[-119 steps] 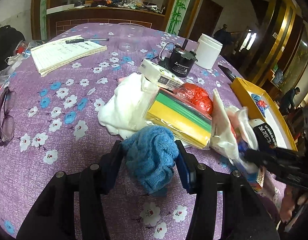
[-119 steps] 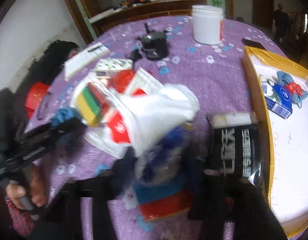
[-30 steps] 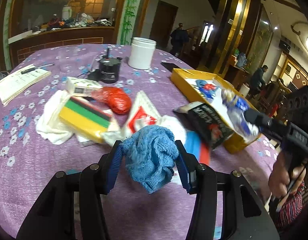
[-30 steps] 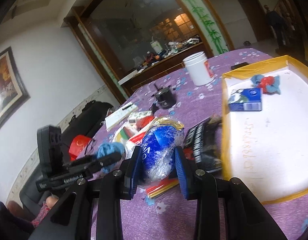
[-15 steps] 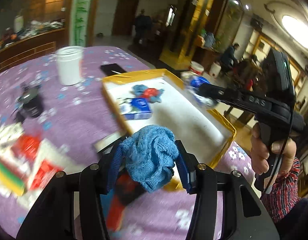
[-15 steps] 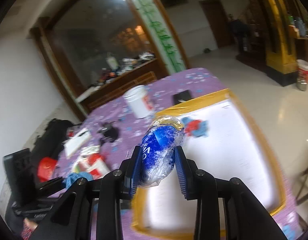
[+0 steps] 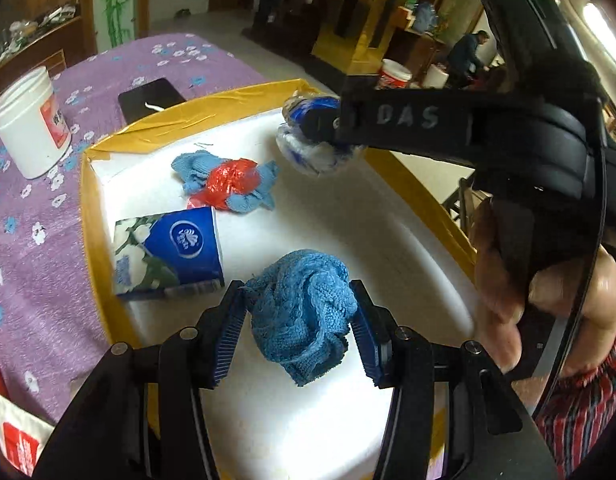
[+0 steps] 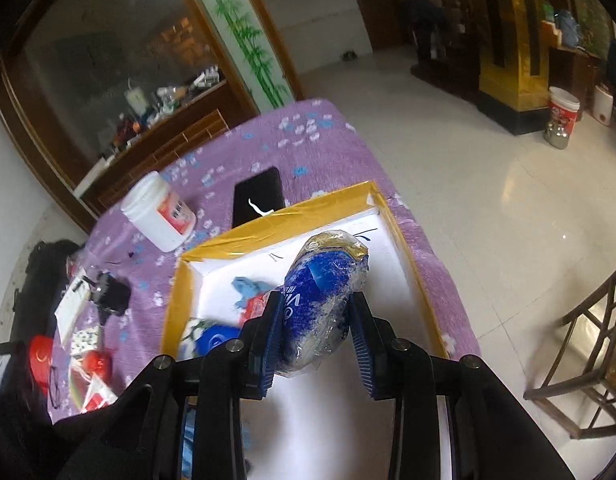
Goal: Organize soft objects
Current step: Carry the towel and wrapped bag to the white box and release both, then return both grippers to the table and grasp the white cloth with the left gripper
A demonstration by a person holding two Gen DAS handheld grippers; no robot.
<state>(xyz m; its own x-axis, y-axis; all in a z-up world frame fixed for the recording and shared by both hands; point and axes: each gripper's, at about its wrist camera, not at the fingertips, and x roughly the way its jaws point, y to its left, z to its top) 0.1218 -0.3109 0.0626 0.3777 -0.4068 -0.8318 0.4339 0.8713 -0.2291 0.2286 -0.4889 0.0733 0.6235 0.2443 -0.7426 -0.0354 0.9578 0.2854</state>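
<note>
Purple flowered cloth is covering the table (image 7: 36,216), where a yellow-rimmed white tray (image 7: 93,216) is sitting. Above the tray, the left gripper (image 7: 300,312) is clamping a crumpled blue knitted cloth (image 7: 302,312) between its blue pads, and the right gripper (image 8: 317,322) is squeezing a blue plastic-wrapped pack (image 8: 324,300). A tissue box (image 7: 168,252) is lying in the tray, just beside the left gripper.

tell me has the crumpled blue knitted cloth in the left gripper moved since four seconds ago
Yes. The blue knitted cloth then hung over the purple floral tablecloth; now it hangs over the yellow-rimmed white tray.
</note>
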